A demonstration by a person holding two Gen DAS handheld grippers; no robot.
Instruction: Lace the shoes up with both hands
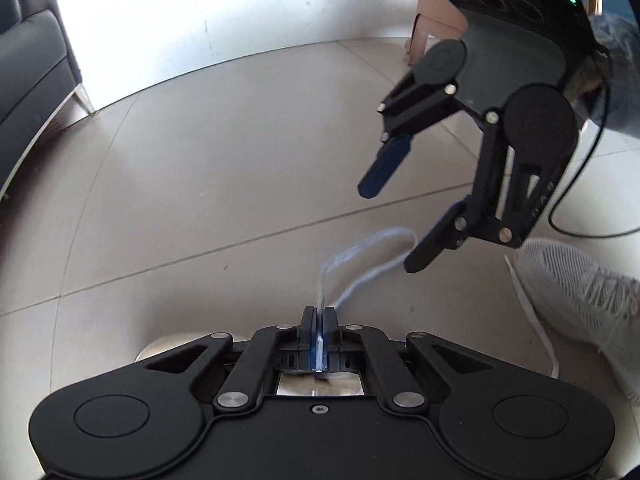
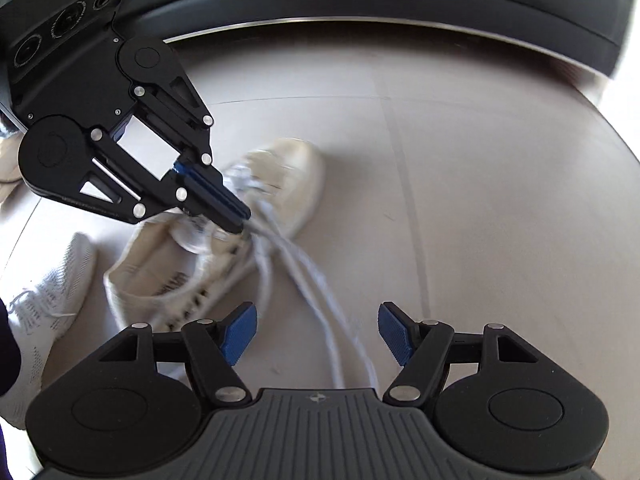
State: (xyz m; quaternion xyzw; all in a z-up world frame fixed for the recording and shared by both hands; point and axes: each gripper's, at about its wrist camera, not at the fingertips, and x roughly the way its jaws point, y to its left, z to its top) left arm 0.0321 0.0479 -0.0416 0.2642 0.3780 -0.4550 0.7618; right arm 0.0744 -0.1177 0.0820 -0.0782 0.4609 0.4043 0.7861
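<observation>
A cream low shoe [image 2: 280, 196] lies on the tiled floor, its white laces [image 2: 316, 280] trailing loose toward my right gripper. My left gripper [image 1: 319, 314] is shut on a white lace [image 1: 360, 252], which loops out ahead of its jaws; in the right wrist view it [image 2: 238, 220] hangs over the shoe's tongue. My right gripper [image 2: 318, 330] is open and empty above the trailing laces; in the left wrist view it [image 1: 394, 226] hovers just over the lace loop.
A second, white mesh shoe [image 2: 44, 304] sits left of the cream one, also in the left wrist view [image 1: 580, 292]. A dark sofa [image 1: 28, 64] stands at the left, a tan chair [image 1: 436, 12] at the back, and a black cable [image 1: 580, 208] hangs at the right.
</observation>
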